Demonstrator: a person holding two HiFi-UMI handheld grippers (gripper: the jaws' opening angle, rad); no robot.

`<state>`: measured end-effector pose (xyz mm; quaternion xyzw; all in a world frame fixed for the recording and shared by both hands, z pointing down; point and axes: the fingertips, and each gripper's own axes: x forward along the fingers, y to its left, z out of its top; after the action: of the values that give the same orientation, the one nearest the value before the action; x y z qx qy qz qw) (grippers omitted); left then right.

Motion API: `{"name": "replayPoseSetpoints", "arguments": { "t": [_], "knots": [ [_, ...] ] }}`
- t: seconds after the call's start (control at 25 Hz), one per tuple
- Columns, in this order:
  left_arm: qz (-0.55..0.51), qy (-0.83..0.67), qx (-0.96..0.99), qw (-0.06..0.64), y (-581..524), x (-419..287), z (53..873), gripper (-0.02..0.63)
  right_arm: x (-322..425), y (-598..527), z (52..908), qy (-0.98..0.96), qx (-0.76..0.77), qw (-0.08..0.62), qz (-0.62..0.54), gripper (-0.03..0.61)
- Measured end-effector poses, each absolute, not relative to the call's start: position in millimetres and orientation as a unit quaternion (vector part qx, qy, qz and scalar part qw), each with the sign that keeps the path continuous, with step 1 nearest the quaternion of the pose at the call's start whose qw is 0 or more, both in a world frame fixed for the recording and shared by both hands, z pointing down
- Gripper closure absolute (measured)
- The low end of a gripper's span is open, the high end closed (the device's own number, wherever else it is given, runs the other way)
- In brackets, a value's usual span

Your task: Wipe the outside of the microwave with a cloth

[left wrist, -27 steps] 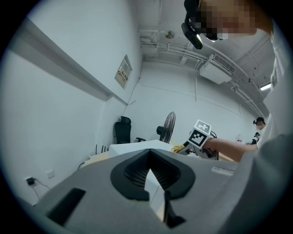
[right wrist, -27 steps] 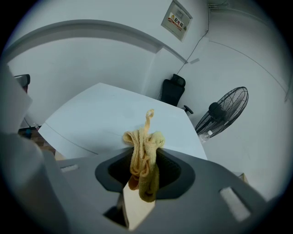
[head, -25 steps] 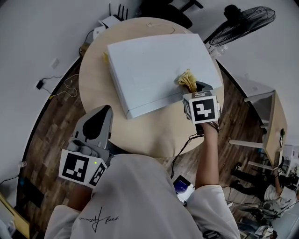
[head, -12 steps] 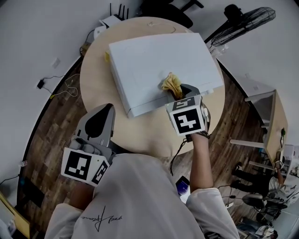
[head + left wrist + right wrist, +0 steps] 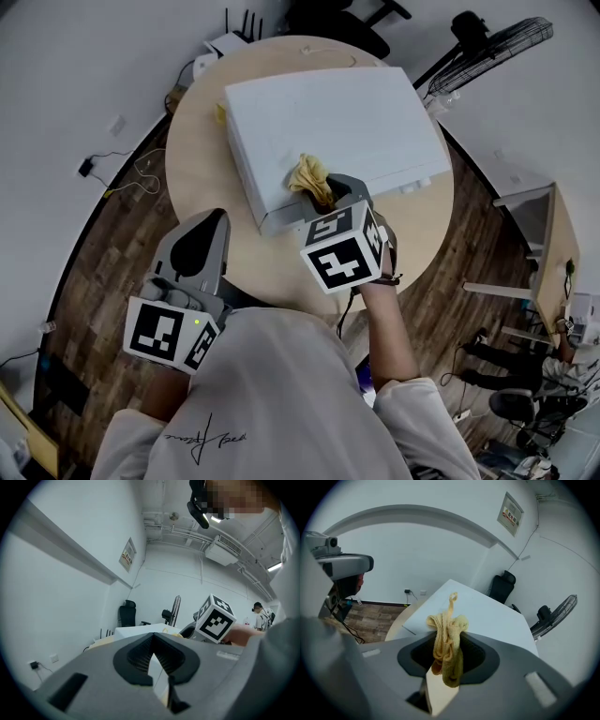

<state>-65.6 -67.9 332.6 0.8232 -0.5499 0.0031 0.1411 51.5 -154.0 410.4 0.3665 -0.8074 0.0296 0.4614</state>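
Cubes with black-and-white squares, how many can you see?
2. One rides on the left gripper, low beside the person; the other on the right gripper, at the microwave with the yellow cloth.

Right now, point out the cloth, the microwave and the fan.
cloth (image 5: 309,175), head view, bunched middle.
microwave (image 5: 337,117), head view, top panel.
fan (image 5: 489,53), head view, grille.

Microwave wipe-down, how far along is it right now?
Done: the cloth is clamped in the right gripper's jaws, and over the last second it has swept along the near edge of the microwave's top, from the right end to past the middle. In hand: that stroke. Left: the remaining top and the sides. The left gripper is idle, jaws together, empty.
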Motion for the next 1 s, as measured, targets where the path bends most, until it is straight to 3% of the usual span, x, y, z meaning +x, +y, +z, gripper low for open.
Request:
{"name": "replayPoseSetpoints", "arguments": {
  "t": [0.44, 1.0],
  "knots": [
    [0.003, -0.557, 0.820, 0.134, -47.6, -64.0, 329.1, 0.621, 7.6, -117.9, 405.9, -0.845, 0.313, 0.433, 0.010, 0.443],
    [0.011, -0.564, 0.815, 0.130, -30.8, -69.6, 324.0, 0.621, 4.5, -96.5, 370.6, -0.908, 0.311, 0.268, 0.080, 0.443]
  ]
}}
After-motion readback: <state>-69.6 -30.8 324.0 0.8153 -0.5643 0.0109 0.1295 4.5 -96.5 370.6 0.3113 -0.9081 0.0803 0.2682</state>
